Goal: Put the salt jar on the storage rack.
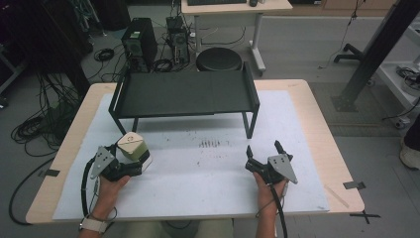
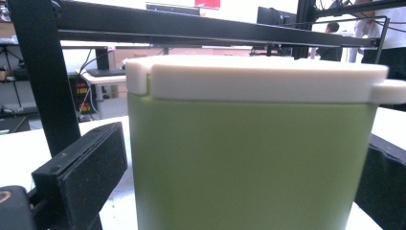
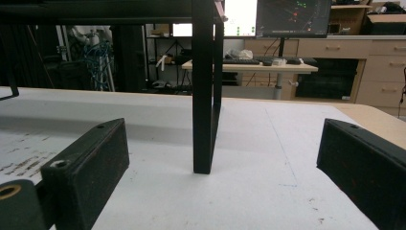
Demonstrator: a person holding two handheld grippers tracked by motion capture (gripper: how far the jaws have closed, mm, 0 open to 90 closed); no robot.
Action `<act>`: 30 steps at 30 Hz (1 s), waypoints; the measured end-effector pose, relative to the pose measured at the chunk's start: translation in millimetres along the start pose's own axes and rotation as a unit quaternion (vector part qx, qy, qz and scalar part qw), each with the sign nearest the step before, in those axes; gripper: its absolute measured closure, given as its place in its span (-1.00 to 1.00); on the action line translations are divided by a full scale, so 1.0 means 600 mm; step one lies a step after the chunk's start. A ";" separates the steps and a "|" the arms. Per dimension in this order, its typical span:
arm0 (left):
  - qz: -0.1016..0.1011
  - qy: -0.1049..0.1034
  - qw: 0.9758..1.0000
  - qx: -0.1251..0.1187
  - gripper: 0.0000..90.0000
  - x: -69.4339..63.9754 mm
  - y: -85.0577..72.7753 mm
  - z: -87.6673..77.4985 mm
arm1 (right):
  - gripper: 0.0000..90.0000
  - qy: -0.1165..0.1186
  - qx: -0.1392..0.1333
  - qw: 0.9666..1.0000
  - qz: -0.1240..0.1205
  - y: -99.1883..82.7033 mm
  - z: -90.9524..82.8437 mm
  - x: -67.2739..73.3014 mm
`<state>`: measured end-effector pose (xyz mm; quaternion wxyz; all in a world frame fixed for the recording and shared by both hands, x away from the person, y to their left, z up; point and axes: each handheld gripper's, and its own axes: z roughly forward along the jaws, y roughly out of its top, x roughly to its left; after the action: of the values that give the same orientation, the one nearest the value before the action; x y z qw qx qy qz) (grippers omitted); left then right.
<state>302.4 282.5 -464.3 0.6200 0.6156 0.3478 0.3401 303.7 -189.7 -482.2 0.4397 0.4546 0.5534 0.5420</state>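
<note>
In the high view the left gripper (image 1: 141, 161) rests low on the white mat (image 1: 208, 198) that covers the table (image 1: 317, 99); a green box with a white lid (image 1: 132, 146) sits between its jaws at their tips, upright on the mat; whether the jaws press it cannot be told from here; the right gripper (image 1: 263, 148) stands well apart to the other side, its jaws spread wide with bare mat between them; beyond both grippers a black metal rack (image 1: 183, 94) stands on the mat, and ahead of the right gripper one of its legs comes down.

In the left gripper view the green box (image 2: 249, 163) stands close between the jaws, its white lid (image 2: 258, 79) closed on top; the left-hand jaw stands a narrow gap off the box wall; the right-hand jaw lies at the box's edge, contact unclear; the rack's shelf (image 2: 191, 28) runs overhead beyond the box.

In the right gripper view the right gripper (image 3: 220, 163) holds nothing, its jaws wide apart; straight ahead between them, farther off, a leg of the rack (image 3: 203, 96) stands on the mat (image 3: 268, 143).
</note>
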 end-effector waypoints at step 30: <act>0.000 -0.004 1.000 0.008 -0.36 0.001 0.001 0.002 | -0.91 -0.001 -0.001 1.000 0.000 0.000 0.000 0.000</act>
<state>303.6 282.2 -463.7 0.6162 0.6219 0.3485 0.3348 303.8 -189.7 -482.1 0.4408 0.4550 0.5526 0.5416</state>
